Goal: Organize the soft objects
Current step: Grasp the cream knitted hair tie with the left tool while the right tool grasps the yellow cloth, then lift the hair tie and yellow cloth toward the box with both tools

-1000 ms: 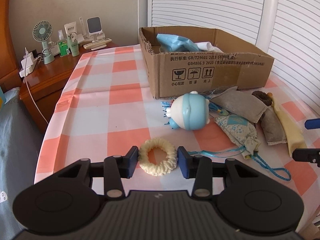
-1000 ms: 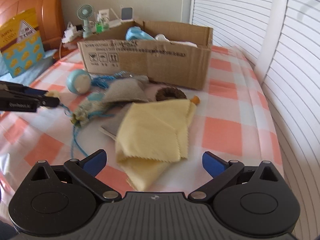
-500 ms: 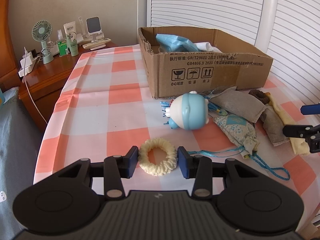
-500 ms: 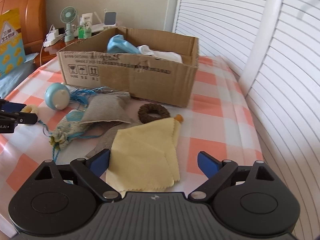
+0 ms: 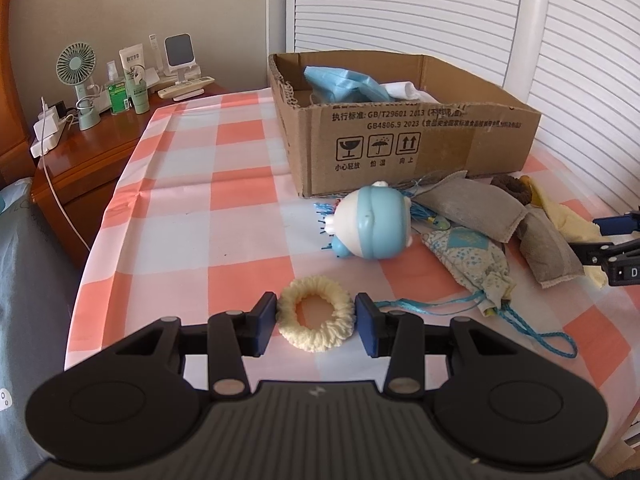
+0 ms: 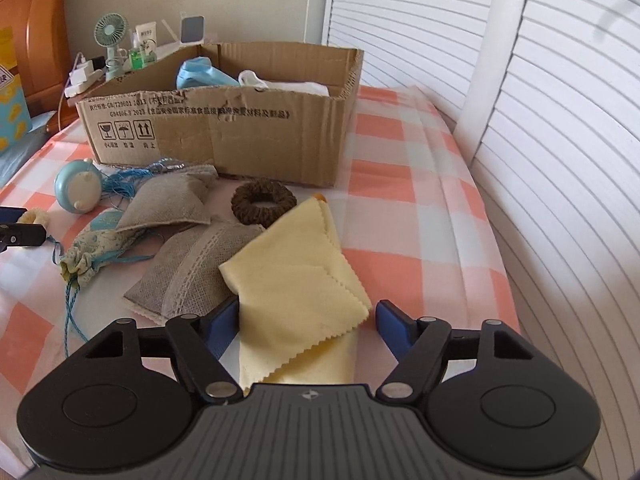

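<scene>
Yellow cloth (image 6: 298,280) sits between the closing right hand-held gripper (image 6: 308,320), left hand-held gripper (image 5: 316,320) clamps the cream scrunchie (image 5: 316,320); cardboard box (image 5: 400,136) next.

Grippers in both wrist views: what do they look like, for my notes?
Both match: the left gripper and right gripper have matte black ribbed bodies, two round discs, silver pivot pins, black linkage arms and blue finger pads. A small pale logo marks each body. No cables or sleeves show.

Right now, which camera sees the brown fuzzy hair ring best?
The right wrist view: the brown hair ring lies whole and in the open, between the cardboard box and the yellow cloth. In the left wrist view only a dark edge peeks out behind a grey pouch.
</scene>
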### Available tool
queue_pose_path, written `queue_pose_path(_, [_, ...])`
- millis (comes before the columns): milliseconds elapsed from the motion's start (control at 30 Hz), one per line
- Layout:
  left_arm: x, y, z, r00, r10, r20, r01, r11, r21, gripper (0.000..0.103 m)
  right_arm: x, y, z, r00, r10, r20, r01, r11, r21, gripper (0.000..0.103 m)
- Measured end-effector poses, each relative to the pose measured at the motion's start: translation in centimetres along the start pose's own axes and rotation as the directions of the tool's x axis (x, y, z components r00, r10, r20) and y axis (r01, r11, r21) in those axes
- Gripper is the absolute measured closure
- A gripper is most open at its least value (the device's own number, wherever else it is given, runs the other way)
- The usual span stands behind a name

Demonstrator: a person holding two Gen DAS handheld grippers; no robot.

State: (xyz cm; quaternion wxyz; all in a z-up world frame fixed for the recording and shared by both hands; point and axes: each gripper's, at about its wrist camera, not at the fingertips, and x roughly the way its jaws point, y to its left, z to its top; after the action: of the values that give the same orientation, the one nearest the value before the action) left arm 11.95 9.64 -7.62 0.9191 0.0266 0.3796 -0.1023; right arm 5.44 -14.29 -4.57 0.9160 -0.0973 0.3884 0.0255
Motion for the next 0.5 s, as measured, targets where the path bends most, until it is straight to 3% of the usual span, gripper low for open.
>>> queue_pose_path(67, [0.0, 0.0, 0.1, 1.000, -0.003, -0.004, 0.003, 1.000, 0.011, 0.061, 0.1, 0.1, 0.2, 1.000, 0.010, 0.011, -0.010, 1.000, -0.013, 0.038])
queue_pose_path(133, [0.0, 0.0, 0.2, 1.000, -0.010, -0.009, 0.010, 1.000, 0.019, 0.062, 0.1, 0.1, 0.5, 1.000, 0.012, 0.014, -0.012, 1.000, -0.024, 0.059])
queue_pose_path(233, [0.0, -0.1, 0.3, 1.000, -0.021, -0.018, 0.021, 0.999, 0.033, 0.065, 0.0, 0.2, 0.8, 1.000, 0.013, 0.011, -0.012, 0.999, -0.037, 0.078])
queue_pose_path(333, [-0.1, -0.2, 0.4, 0.999, -0.034, -0.031, 0.035, 0.998, 0.052, 0.066, -0.2, 0.1, 0.7, 1.000, 0.012, 0.010, -0.011, 0.999, -0.050, 0.089])
queue_pose_path(500, [-0.6, -0.4, 0.6, 0.998, -0.056, -0.041, 0.059, 0.995, 0.079, 0.068, -1.1, 0.1, 0.8, 0.999, 0.026, 0.018, -0.025, 0.997, -0.070, 0.089])
